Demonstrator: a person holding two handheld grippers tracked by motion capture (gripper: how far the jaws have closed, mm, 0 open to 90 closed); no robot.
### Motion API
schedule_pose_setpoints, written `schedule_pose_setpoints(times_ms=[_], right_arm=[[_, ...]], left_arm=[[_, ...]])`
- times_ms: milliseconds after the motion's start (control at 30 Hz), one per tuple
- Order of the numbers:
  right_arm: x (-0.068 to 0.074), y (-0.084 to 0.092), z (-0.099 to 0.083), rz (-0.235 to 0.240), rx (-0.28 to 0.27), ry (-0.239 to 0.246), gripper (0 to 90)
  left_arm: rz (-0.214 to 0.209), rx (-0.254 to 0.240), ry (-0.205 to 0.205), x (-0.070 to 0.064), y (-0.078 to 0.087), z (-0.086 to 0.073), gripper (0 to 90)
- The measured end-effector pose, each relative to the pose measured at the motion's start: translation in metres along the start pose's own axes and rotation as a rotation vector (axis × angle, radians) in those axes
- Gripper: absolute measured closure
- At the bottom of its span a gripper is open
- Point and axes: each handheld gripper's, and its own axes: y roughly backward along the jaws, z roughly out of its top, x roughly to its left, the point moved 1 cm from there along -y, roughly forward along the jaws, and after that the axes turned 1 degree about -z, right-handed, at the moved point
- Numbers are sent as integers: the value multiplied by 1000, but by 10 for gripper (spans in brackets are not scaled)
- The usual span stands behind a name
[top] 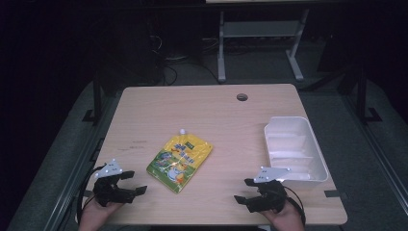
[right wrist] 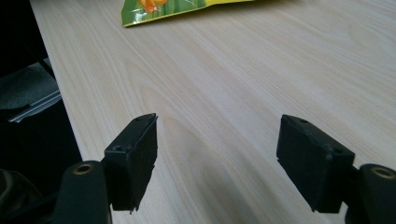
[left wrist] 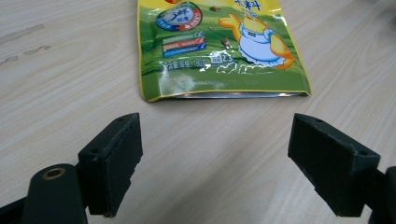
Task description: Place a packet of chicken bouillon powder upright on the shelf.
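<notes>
Table: your light wooden table (top: 211,110) has a round cable hole (top: 242,97) near its far edge, and the floor around it is dark

Pouch: a yellow and green spouted pouch (top: 180,162) lies flat on the tabletop, a little to your left of centre; its white cap (top: 182,131) points away from you and its sealed bottom edge faces the near edge of the table

Pouch up close: in the left gripper view you see the pouch's lower half (left wrist: 219,51), with a cartoon figure in a white apron, a round blue badge and small printed text I cannot read; its bottom seam lies just beyond your jaws, apart from them

Bin: a white plastic bin (top: 315,155) sits at your right side of the table, long side running away from you, with nothing visible inside it; it stands well apart from the pouch

Left gripper: your left gripper (top: 130,183) sits at the near left corner of the table, pointing toward the pouch; its jaws are spread wide with only bare wood between them, holding nothing (left wrist: 215,163)

Right gripper: your right gripper (top: 246,190) is near the front edge, just in front of the bin's near end, aimed to your left across the table; its jaws are also spread wide and hold nothing (right wrist: 215,158)

Right gripper's outlook: from the right gripper view you see a corner of the pouch (right wrist: 159,10) far ahead at the top, and the table's edge dropping to dark floor on the left

Hands: your left hand (top: 98,215) and right hand (top: 287,219) come in from the bottom edge, each gripping its tool from behind
</notes>
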Motion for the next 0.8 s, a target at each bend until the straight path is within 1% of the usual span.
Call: schedule_pose_setpoints(times_ms=[100,133,167,267,367,467,500,567,667,733,800], right_arm=[[1,0,0,0,-2,1,281],[2,1,0,-3,-4,6,281],[2,1,0,-3,-4,6,281],[4,1,1,-17,-3,22,283],[5,0,1,-25,-8,25,284],[5,-1,2,-25,-4,25,284],[5,-2,1,-24,0,23,285],[4,-5,1,-20,9,24,285],[4,-6,2,-22,13,23,286],[4,-6,2,-23,9,24,286],[4,-6,2,-28,12,27,285]], left_arm=[[2,4,4,1,1,-1,178],[7,0,2,1,1,-1,201],[6,-3,3,2,1,-1,201],[9,-8,0,2,1,1,213],[8,-13,-7,3,-2,3,230],[-14,-39,7,5,-4,7,258],[-14,-39,7,5,-4,7,268],[-17,-62,10,6,-5,10,302],[-20,-64,9,6,-5,11,348],[-13,-60,0,4,-5,12,356],[-8,-61,0,2,-4,14,382]])
